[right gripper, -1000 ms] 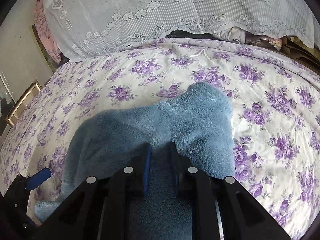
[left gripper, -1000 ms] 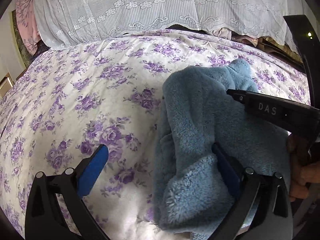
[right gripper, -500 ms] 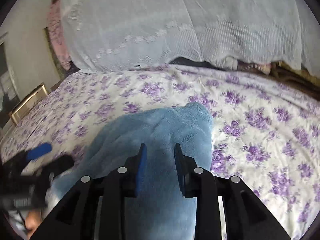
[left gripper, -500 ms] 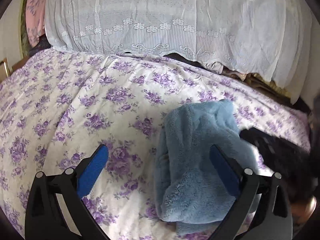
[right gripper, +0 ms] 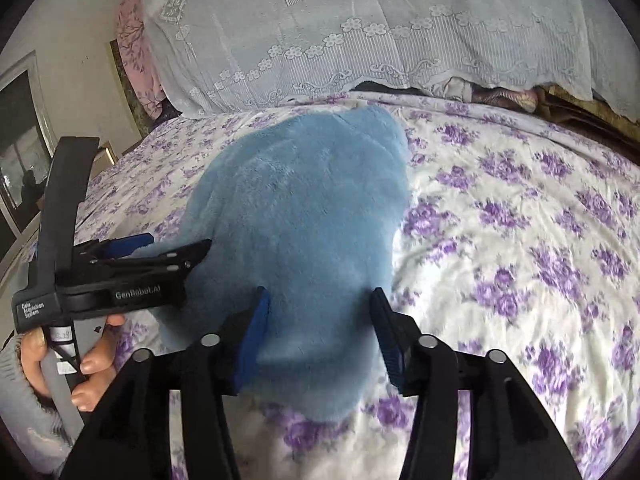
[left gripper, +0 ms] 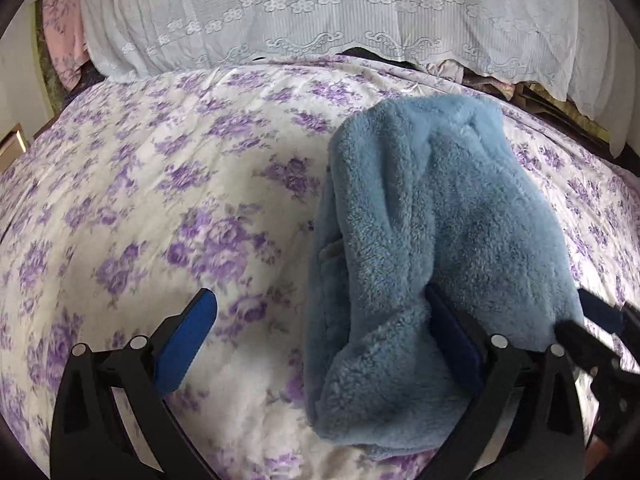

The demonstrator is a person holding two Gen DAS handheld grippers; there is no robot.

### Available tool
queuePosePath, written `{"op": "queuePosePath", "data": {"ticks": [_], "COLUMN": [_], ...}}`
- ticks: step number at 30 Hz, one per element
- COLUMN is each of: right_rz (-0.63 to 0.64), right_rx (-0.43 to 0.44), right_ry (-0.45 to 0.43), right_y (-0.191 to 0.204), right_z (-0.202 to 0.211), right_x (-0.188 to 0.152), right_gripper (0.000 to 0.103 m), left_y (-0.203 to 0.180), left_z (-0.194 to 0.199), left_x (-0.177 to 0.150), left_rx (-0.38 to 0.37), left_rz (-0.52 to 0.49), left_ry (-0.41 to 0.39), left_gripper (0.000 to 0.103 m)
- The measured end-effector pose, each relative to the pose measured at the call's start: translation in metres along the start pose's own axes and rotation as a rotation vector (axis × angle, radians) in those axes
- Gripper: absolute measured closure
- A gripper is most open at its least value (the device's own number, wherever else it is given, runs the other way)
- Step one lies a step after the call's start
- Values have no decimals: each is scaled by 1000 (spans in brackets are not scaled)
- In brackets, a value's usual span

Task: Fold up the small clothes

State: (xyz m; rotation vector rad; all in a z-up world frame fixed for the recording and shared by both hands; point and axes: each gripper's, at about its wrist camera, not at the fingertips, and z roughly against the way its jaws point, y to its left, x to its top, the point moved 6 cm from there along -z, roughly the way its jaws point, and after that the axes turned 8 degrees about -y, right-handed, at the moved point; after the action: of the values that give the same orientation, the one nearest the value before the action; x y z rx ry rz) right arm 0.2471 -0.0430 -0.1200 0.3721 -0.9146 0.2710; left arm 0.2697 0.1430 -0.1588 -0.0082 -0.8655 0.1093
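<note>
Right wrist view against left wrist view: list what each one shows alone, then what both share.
Only the right wrist view: the person's hand on the left tool's handle, and a dark window at far left. Only the left wrist view: the fleece's layered folded edge. Both: the blue fleece garment on the purple-flowered bedspread, the white lace cover behind, the left tool open, the right tool opening astride the fleece.

**A flowered bed under white lace**

A bed fills the room, spread with a white bedsheet (left gripper: 168, 184) printed with purple roses; daylight lies soft on it; along its far edge hangs a white lace cloth (right gripper: 360, 32) with a flower border and scalloped hem, draped over a heap whose dark and tan edges show beneath (right gripper: 568, 108); to the left a pink flowered fabric (right gripper: 136, 52) hangs by a cream wall (right gripper: 68, 60); a dark framed pane (right gripper: 20, 132) stands at the far left.
</note>
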Motion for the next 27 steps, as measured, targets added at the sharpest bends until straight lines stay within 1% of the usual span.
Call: {"op": "queuePosePath", "data": {"ticks": [3, 6, 9, 11, 14, 16, 18, 19, 21, 22, 23, 24, 25, 26, 27], "right_rz": [-57, -86, -68, -29, 6, 0, -33, -63, -108, -125, -150, -181, -220, -270, -330], "right_rx": [49, 68, 48, 18, -2, 0, 31, 58, 69, 56, 42, 25, 10, 29, 67], "right_ry": [15, 26, 10, -29, -76, -93, -92, -76, -26, 0, 35, 66, 82, 80, 70], "right_y": [-6, -9, -9, -8, -5, -2, 0, 2, 0, -5, -11, -21, -37, -50, -62], "right_z": [0, -1, 6, 15, 18, 9, -7, -21, -53, -68, -84, -99, -110, -113, -111], "right_x": [-10, -11, -5, 8, 35, 61, 83, 95, 107, 108, 105, 100, 93, 89, 85], "right_gripper": [46, 44, 44, 46, 57, 70, 73, 73, 73, 73, 73, 75, 84, 92, 100], "left_y": [4, 6, 8, 9, 12, 11, 7, 4, -1, -4, -8, -10, -8, -5, -1], "left_z": [3, 8, 18, 24, 28, 24, 13, 5, -15, -27, -45, -57, -68, -76, -77], "left_x": [-7, -11, -3, 12, 37, 58, 76, 83, 92, 92, 88, 82, 75, 68, 66], "left_rx": [-14, -17, -38, -42, -23, -21, -18, -20, -41, -49, -43, -27, -11, -35, -63], "left_rz": [33, 50, 55, 50, 59, 59, 65, 66, 80, 77, 49, 29, 21, 40, 66], "left_ry": [16, 12, -3, -23, -64, -66, -63, -51, -11, 15, 64, 93, 113, 124, 125], "left_gripper": [4, 4, 4, 4, 4, 4, 4, 4, 4, 4, 4, 4, 4, 4, 4]}}
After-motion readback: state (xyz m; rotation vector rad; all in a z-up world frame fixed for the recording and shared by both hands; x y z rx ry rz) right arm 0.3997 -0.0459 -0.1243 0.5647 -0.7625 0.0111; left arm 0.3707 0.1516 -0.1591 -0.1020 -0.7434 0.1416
